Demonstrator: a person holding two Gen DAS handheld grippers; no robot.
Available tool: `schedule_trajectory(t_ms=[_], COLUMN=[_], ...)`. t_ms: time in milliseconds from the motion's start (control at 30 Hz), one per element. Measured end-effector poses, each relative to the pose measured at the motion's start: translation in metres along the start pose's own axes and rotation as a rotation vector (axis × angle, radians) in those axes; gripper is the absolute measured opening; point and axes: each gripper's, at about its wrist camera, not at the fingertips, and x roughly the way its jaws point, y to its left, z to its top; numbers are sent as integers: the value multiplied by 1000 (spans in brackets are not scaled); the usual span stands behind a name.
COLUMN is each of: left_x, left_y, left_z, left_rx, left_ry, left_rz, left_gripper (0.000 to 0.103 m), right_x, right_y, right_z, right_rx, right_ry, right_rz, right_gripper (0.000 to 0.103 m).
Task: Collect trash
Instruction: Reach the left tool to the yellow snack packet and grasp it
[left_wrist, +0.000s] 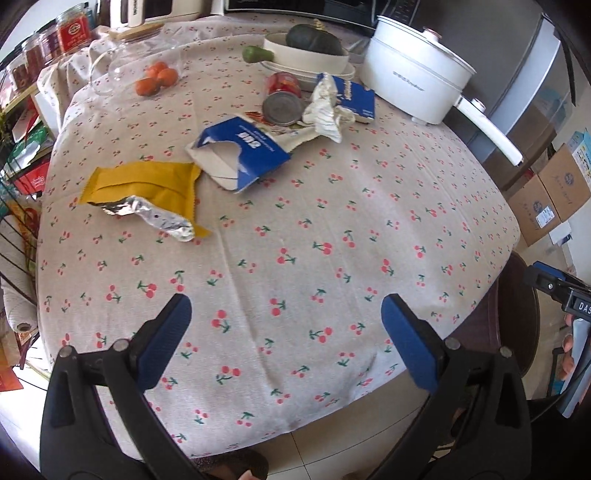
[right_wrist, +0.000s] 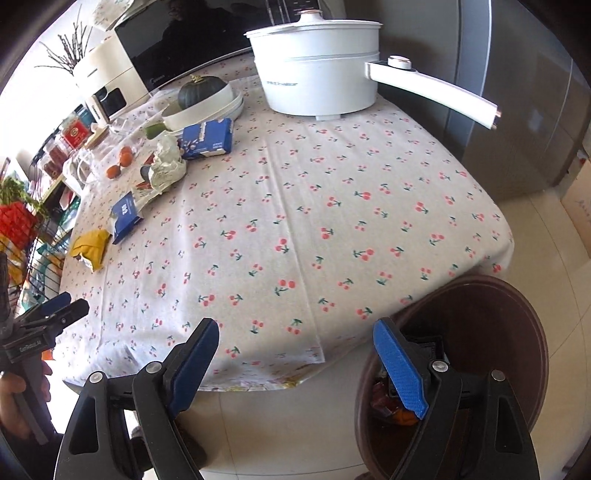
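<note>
On the cherry-print tablecloth (left_wrist: 314, 206) lie a yellow wrapper (left_wrist: 147, 184) with crumpled foil, a torn blue carton (left_wrist: 251, 147), a tin can (left_wrist: 282, 107), a crumpled paper wrapper (left_wrist: 327, 110) and a blue box (left_wrist: 356, 96). My left gripper (left_wrist: 286, 306) hangs open and empty over the near part of the table, well short of them. My right gripper (right_wrist: 295, 328) is open and empty at the table's near edge, beside a brown bin (right_wrist: 517, 295) with trash inside. The yellow wrapper (right_wrist: 90, 249) and blue carton (right_wrist: 125, 218) show far left in the right wrist view.
A white electric pot (left_wrist: 417, 85) with a long handle stands at the back right. A white bowl holding a dark squash (left_wrist: 314, 40), oranges (left_wrist: 155, 79) and a glass jar sit at the back. A wire rack (left_wrist: 18, 229) lines the left; cardboard boxes (left_wrist: 546, 199) stand right.
</note>
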Motion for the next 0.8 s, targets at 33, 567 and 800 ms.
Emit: schedule_trajectory(t_ms=[33, 567, 800], left_x=[0, 40, 76], left_y=[11, 63, 68], left_z=[1, 67, 87], left_rx=[-29, 618, 740], left_ry=[2, 185, 300], left_rz=[17, 295, 223], left_gripper=[102, 102, 102], right_x=[3, 49, 62], right_y=[6, 44, 32], right_z=[2, 27, 38], right_rx=[-11, -112, -110], right_ry=[4, 84, 112], right_rz=[2, -15, -22], right_gripper=[87, 88, 88])
